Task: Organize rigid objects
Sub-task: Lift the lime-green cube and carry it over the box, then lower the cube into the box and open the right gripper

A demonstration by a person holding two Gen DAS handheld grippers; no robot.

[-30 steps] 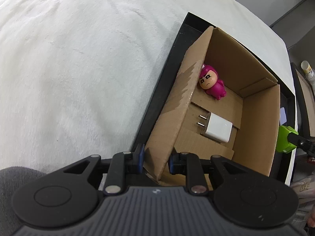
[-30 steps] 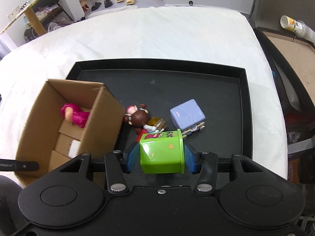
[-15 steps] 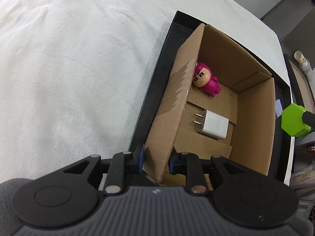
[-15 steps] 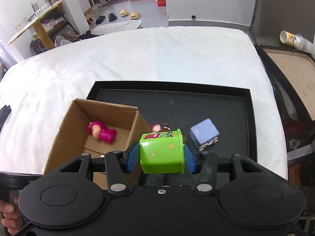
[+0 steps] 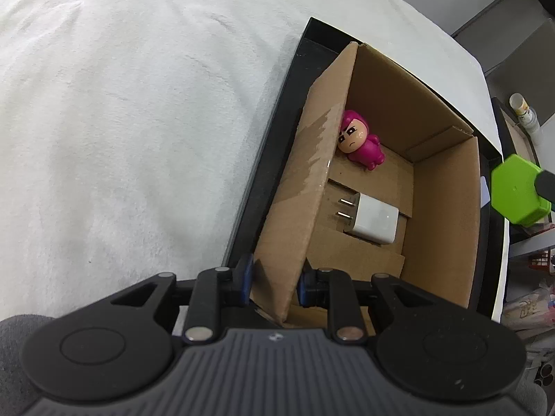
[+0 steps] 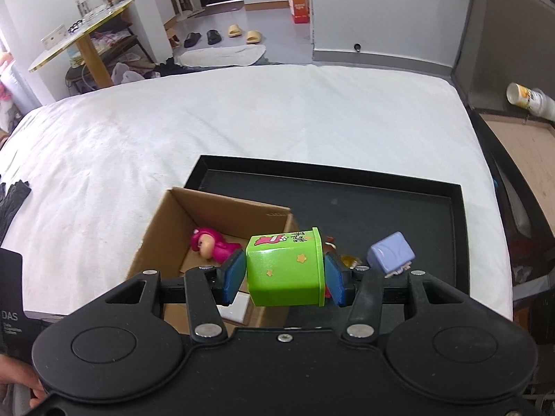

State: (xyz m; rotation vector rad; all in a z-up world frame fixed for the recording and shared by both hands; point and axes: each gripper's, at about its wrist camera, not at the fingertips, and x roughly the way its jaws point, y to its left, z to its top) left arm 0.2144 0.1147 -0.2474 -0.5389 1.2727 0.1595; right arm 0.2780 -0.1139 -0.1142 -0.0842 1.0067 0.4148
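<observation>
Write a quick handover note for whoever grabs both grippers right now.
Left gripper: shut on the near wall of the brown cardboard box, steadying it.
Right gripper: shut on the lime green plastic tub, held above the box.
Done: pink toy figure and white plug charger lie in the box.
Left: drop the tub in, then the lilac cube and small figures on the black tray.

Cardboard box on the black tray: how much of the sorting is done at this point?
Done: the pink figurine and white charger lie inside the cardboard box. In hand: the right tongs grip the green tin above the box's edge, while the left tongs pinch the box wall. Left: the lavender block and a partly hidden toy remain on the black tray.
</observation>
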